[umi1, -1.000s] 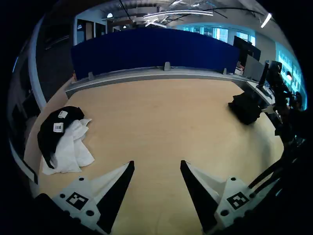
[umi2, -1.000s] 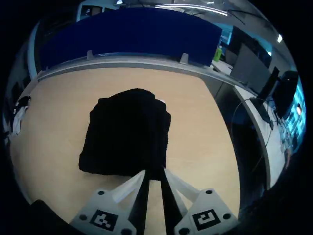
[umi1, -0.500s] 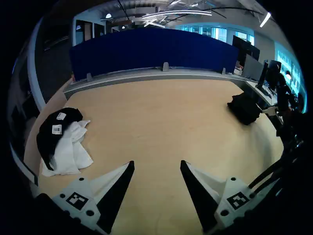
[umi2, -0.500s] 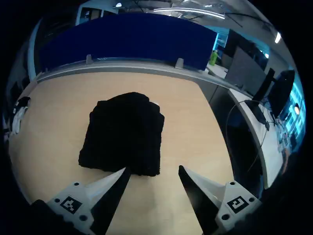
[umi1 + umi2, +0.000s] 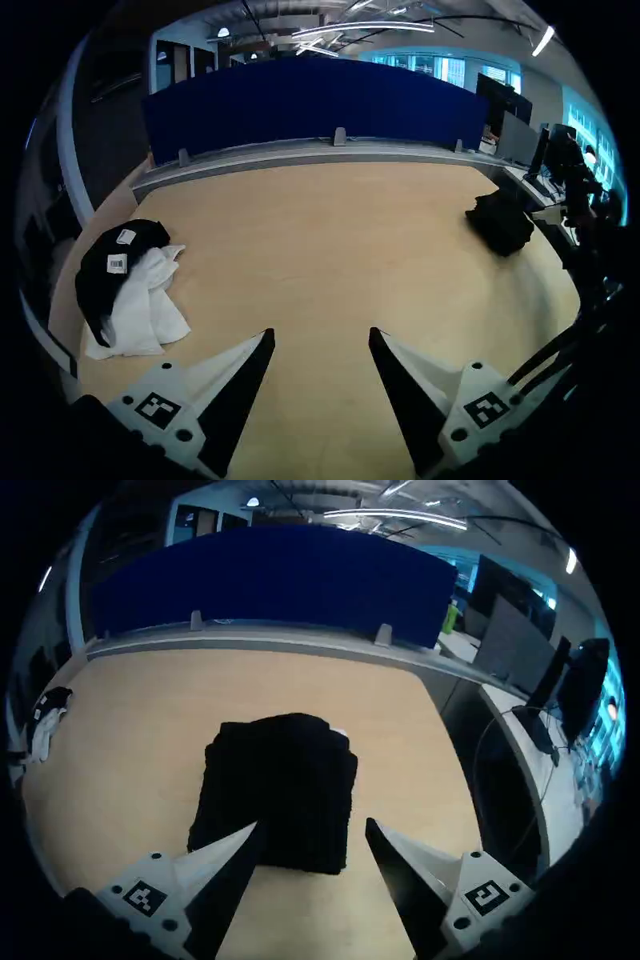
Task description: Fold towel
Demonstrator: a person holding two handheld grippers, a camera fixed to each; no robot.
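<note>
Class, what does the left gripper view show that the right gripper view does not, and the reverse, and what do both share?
Left gripper view: the left gripper, open over the wooden table, and white tags on the crumpled black-and-white cloth pile. Right gripper view: the right gripper, open by the near edge of the folded black towel, seen close. Shared: the table, the blue partition, the folded towel, far right in the left gripper view, and the pile, tiny at the right gripper view's left edge.

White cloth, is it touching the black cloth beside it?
Touching. The left gripper view shows the black cloth overlapping the white cloth's upper edge.
</note>
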